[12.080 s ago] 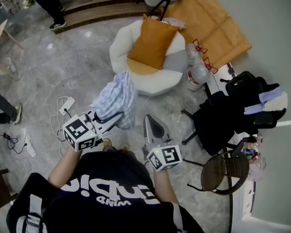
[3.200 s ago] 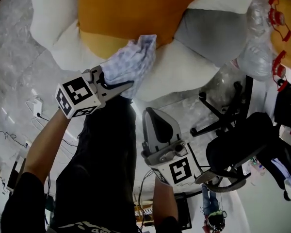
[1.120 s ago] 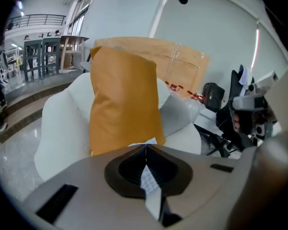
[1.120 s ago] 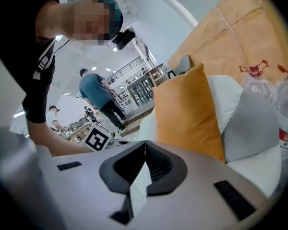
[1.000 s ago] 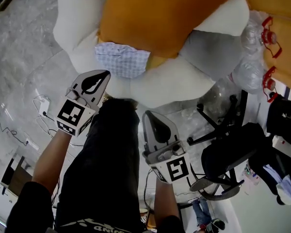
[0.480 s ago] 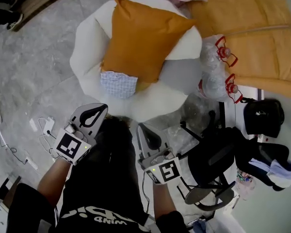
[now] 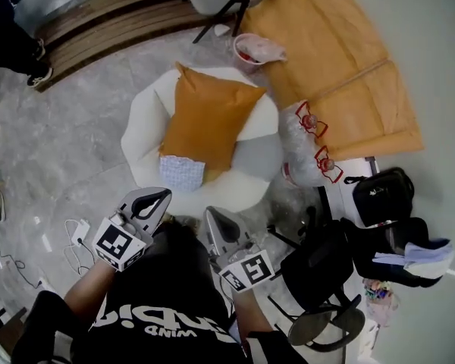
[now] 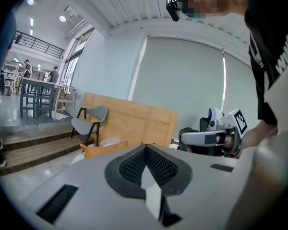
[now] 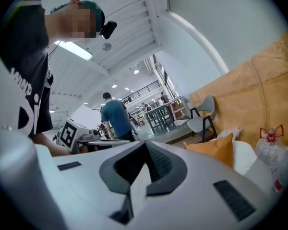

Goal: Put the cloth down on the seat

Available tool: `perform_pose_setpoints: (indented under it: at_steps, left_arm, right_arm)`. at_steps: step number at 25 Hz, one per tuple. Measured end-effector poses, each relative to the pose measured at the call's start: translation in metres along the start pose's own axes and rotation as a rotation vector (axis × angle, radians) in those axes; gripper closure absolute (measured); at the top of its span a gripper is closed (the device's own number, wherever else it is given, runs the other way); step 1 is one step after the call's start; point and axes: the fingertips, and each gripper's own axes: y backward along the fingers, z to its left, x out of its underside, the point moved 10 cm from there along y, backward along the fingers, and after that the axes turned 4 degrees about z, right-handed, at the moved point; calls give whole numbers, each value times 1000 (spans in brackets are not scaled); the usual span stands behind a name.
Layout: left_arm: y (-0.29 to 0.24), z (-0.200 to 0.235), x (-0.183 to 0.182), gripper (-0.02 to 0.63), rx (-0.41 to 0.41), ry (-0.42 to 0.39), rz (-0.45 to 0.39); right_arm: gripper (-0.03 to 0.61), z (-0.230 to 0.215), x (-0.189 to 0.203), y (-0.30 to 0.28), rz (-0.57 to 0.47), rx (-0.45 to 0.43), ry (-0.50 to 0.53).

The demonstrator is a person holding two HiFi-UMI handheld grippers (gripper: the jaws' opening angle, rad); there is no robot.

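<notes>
Cloth (image 7: 182,173) on seat (image 7: 144,127), only in head view

Orange cushion (image 7: 212,123) and cloth (image 7: 183,173) crowd the seat (image 7: 142,131).

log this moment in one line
cloth: on seat, by cushion | left gripper: shut, empty | right gripper: shut, empty

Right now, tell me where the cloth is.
In the head view, left of centre, the checked cloth lies on the white seat, against the orange cushion.
</notes>
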Motion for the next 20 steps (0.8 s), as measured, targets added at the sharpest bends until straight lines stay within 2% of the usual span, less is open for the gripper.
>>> perform_pose_setpoints:
  at_steps: [4,10,15,20]
  left_arm:
    - [23,-15,-20,607,6,12,-51]
    - [44,-33,-37,607,27,-60,-104]
    - [56,-45,-59,607,34,-79,-140]
    - [58,-46,-59,607,36,-96,-173]
  right_arm:
    - [557,22,-24,20,-44,3,43]
    - [557,44,-39,33,-77,8,78]
    - [557,58,-52,29,-91,-19,118]
    - [557,60,-59,25,-110,-41,136]
